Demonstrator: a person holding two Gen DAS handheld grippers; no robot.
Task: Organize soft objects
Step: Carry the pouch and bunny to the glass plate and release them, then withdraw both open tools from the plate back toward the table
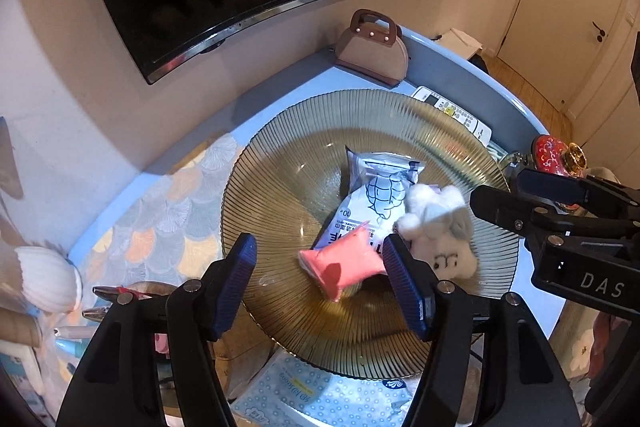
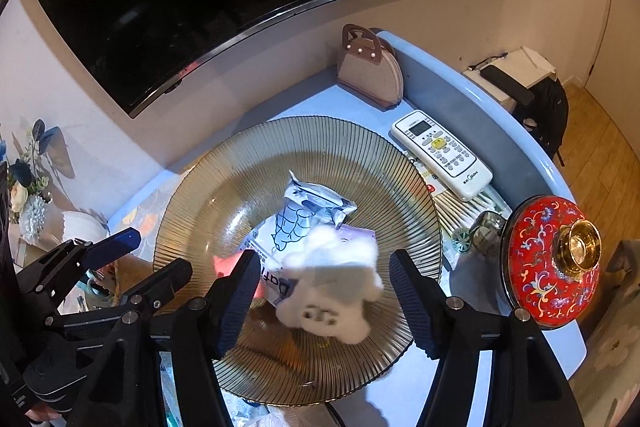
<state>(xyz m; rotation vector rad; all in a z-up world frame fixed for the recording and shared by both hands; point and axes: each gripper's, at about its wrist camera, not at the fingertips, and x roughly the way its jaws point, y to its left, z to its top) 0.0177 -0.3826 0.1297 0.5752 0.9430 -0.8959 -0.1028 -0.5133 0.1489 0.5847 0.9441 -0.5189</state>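
Observation:
A ribbed amber glass plate (image 1: 280, 163) (image 2: 240, 171) holds a white and blue tissue packet (image 1: 372, 195) (image 2: 298, 223), a pink soft packet (image 1: 344, 265) (image 2: 224, 265) and a white plush toy (image 1: 438, 227) (image 2: 336, 283). My left gripper (image 1: 320, 283) is open above the plate, with the pink packet between its fingers but not touched. My right gripper (image 2: 324, 295) is open around the plush toy, which looks blurred and loose. The right gripper also shows in the left wrist view (image 1: 520, 203), and the left gripper in the right wrist view (image 2: 120, 255).
A small beige handbag (image 1: 372, 51) (image 2: 370, 71) stands at the back of the blue table. A white remote (image 2: 440, 153) lies right of the plate. A red patterned lid (image 2: 548, 259) sits at the right edge. A tissue pack (image 1: 320, 387) lies under the plate's near rim. A white shell (image 1: 44, 279) is left.

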